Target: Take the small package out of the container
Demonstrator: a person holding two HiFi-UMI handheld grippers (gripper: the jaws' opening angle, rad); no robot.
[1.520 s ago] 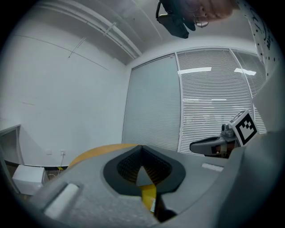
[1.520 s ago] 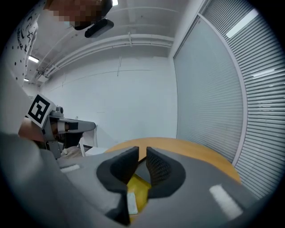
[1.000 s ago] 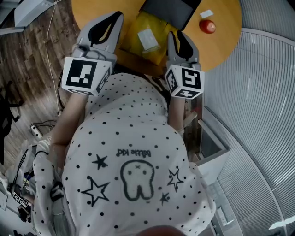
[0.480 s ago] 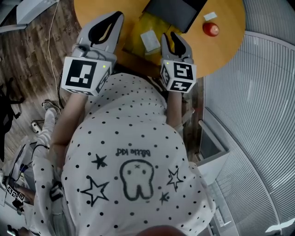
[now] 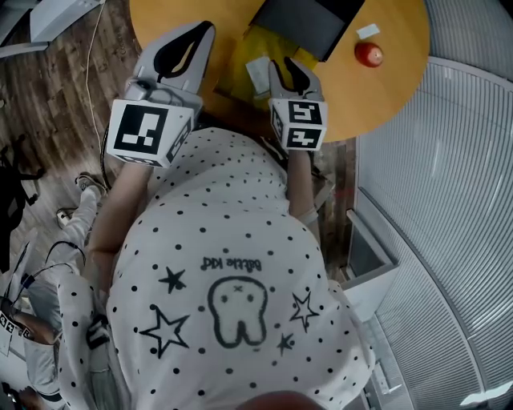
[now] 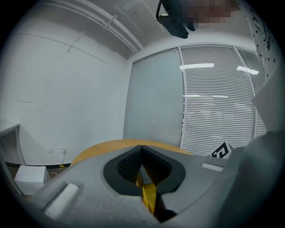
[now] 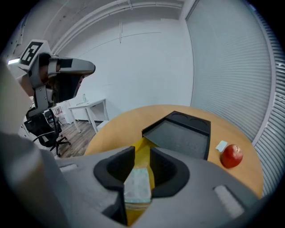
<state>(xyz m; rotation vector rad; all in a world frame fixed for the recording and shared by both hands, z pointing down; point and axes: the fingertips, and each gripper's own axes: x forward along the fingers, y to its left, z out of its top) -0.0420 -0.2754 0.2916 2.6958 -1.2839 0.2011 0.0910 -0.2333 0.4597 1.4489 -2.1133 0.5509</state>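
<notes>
A small white package (image 5: 256,72) is laid on a yellow bag (image 5: 236,60) beside a black tray (image 5: 309,20), orange table (image 5: 385,88) beneath; right gripper (image 5: 286,68) just opened, empty, over it; left gripper (image 5: 200,32) clenched.

Room contents: round wooden table (image 5: 385,88) on a dark wood-plank floor (image 5: 48,96). Walls (image 7: 147,67) were plain white. Windows were covered by closed horizontal blinds (image 5: 449,200) (bright streaks of light showed on them). A white desk (image 7: 91,107) and black office chair (image 7: 44,129) stood by the far wall.
</notes>
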